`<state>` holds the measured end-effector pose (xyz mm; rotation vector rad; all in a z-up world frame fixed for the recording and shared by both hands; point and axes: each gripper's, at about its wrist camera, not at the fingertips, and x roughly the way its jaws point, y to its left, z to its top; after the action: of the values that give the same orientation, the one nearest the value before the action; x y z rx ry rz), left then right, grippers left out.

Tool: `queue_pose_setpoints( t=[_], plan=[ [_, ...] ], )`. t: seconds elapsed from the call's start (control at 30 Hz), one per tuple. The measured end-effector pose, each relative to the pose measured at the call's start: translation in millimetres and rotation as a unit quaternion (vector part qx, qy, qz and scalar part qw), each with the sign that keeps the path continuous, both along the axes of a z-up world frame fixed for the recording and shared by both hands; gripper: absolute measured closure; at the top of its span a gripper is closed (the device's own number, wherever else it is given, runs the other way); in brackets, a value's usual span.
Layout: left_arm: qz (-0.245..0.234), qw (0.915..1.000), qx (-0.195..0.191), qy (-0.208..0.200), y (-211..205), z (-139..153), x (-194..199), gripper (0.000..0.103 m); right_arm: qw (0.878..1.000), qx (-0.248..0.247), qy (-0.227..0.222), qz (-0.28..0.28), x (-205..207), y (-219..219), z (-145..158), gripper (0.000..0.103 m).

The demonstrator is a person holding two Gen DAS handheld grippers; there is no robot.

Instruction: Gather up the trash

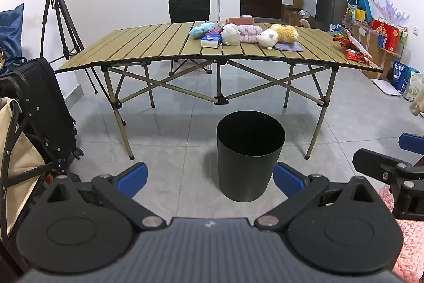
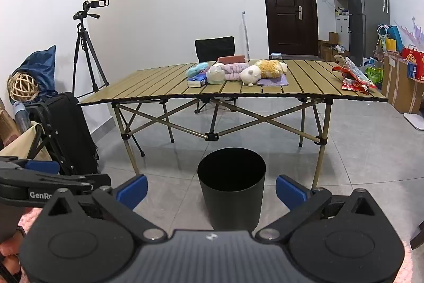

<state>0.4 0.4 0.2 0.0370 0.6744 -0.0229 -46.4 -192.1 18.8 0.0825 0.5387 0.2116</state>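
A black trash bin point(image 1: 249, 155) stands on the tiled floor in front of a slatted folding table point(image 1: 148, 47); it also shows in the right wrist view point(image 2: 232, 196). Red snack wrappers point(image 1: 352, 45) lie at the table's right edge, also seen in the right wrist view point(image 2: 353, 78). A crumpled clear plastic bag point(image 1: 230, 35) sits mid-table among plush toys. My left gripper point(image 1: 210, 178) is open and empty, low, a little short of the bin. My right gripper point(image 2: 212, 190) is open and empty beside it, the bin between its fingers in view.
Plush toys point(image 1: 278, 35), a tissue pack point(image 1: 211, 41) and folded cloths sit mid-table. A black suitcase point(image 1: 50, 108) and folding cart stand left, a tripod point(image 1: 57, 12) behind. A chair point(image 1: 189, 9) is behind the table. Boxes and bags line the right wall.
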Motion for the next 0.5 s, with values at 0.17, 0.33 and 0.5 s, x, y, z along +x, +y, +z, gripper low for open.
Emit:
queue_pose_setpoints(
  t=[0.17,0.33,0.5],
  plan=[
    [0.000,1.0000,0.005,-0.001,-0.3,-0.2,0.0,0.000,1.000,0.002,0.000,0.000,0.2,0.1,0.2,0.000],
    [0.000,1.0000,0.004,-0.002,-0.2,-0.3,-0.1,0.000,1.000,0.004,-0.001,0.001,-0.7,-0.4,0.7,0.000],
    [0.000,1.0000,0.005,-0.002,-0.2,-0.4,0.1,0.000,1.000,0.005,-0.003,0.001,-4.5,-1.9,2.2,0.000]
  ],
)
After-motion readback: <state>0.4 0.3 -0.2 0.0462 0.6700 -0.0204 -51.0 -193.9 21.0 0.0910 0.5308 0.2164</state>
